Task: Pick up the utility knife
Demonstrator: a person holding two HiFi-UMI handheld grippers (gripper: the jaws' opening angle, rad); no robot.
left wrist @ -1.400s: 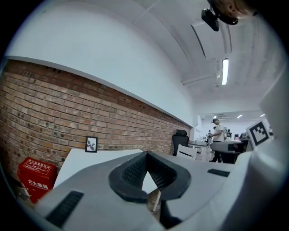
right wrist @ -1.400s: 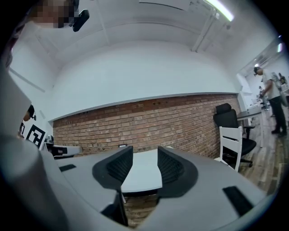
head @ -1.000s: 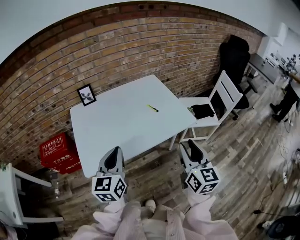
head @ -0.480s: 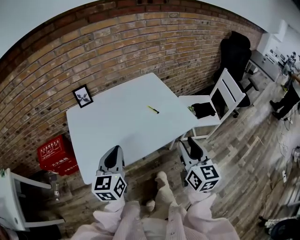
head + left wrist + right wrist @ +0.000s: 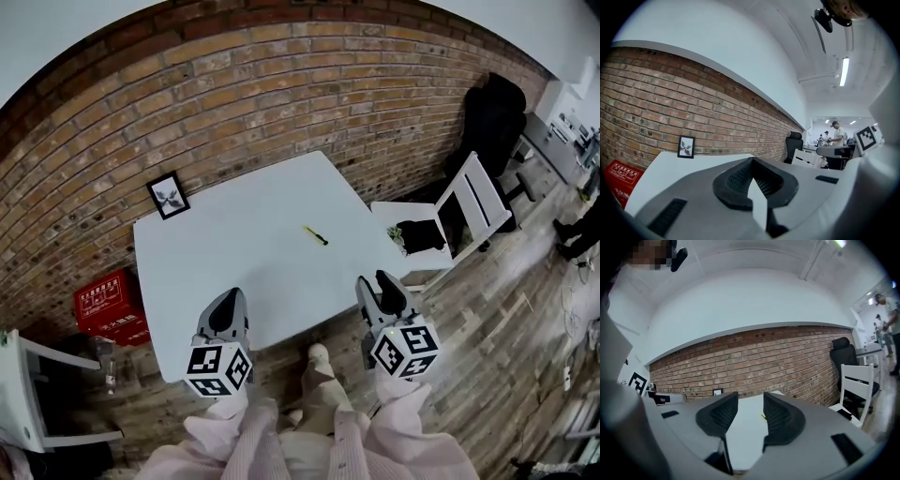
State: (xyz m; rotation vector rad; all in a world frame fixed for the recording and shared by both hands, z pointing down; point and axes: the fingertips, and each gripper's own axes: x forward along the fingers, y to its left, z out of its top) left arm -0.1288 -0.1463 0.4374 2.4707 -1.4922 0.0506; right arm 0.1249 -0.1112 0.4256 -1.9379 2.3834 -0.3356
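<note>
The utility knife [image 5: 315, 235], slim, yellow and black, lies on the white table [image 5: 216, 253], right of its middle. In the right gripper view the knife [image 5: 763, 417] shows as a small yellow sliver between the jaws, far off. My right gripper [image 5: 380, 286] hangs open over the table's near right corner, well short of the knife, with nothing in it [image 5: 750, 416]. At the near edge, further left, my left gripper [image 5: 227, 307] has its jaws closed together and empty [image 5: 751, 164].
A framed picture [image 5: 170, 195] leans on the brick wall at the table's far left corner. A white chair [image 5: 469, 211] with a black item [image 5: 422, 234] stands right of the table, and a black office chair [image 5: 492, 117] behind it. A red box [image 5: 108, 305] sits on the floor at left.
I have stepped closer to the table; both grippers now reach over its near edge. The knife has not moved.
</note>
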